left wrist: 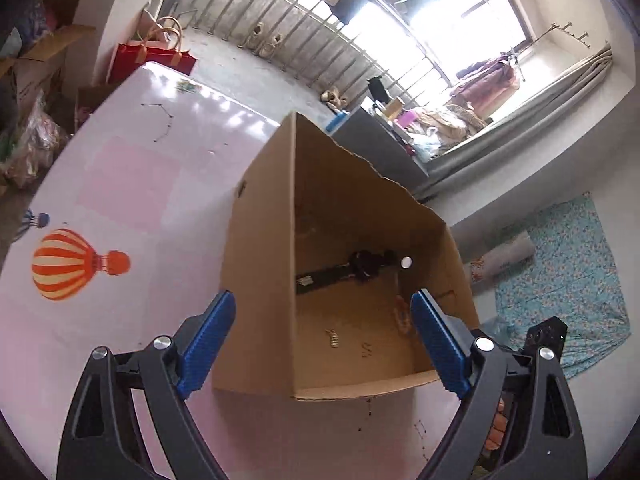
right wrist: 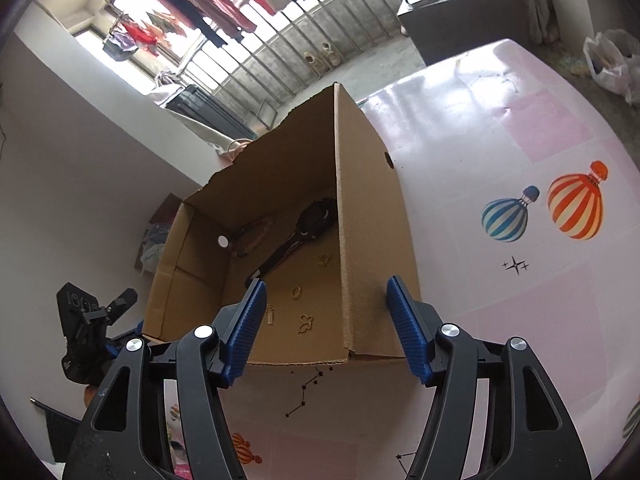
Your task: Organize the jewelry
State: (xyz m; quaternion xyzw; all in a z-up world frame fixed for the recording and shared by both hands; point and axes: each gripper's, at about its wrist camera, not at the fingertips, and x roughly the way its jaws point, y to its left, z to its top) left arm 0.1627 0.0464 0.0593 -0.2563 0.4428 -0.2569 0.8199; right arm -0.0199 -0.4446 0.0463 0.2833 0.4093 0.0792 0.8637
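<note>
- The left gripper (left wrist: 322, 320), black-armed with blue ribbed pads, has its jaws wide apart and holds nothing; one pad sits outside the box's left wall, the other over the interior near the right wall.
- The open brown cardboard box (left wrist: 260, 280) stands on the glossy pink bench (left wrist: 132, 184), which is printed with striped hot-air balloons and constellation lines.
- On the box floor lies a black wristwatch with a round face (left wrist: 362, 265). In the left wrist view its long axis runs roughly left to right across the far part of the floor, strap end to the left and face to the right.
- Near the box's front lie a small gold spring-like piece (left wrist: 333, 337) and a gold butterfly-shaped charm (right wrist: 306, 323); a small gold ring (right wrist: 296, 292) lies farther in.
- A beaded bracelet (right wrist: 256, 236) lies along the far wall beside the watch face, though its detail is hard to make out.
- The right gripper (right wrist: 324, 320), of the same build, also has its jaws wide apart and empty, straddling the box's right wall near its front corner.
</note>
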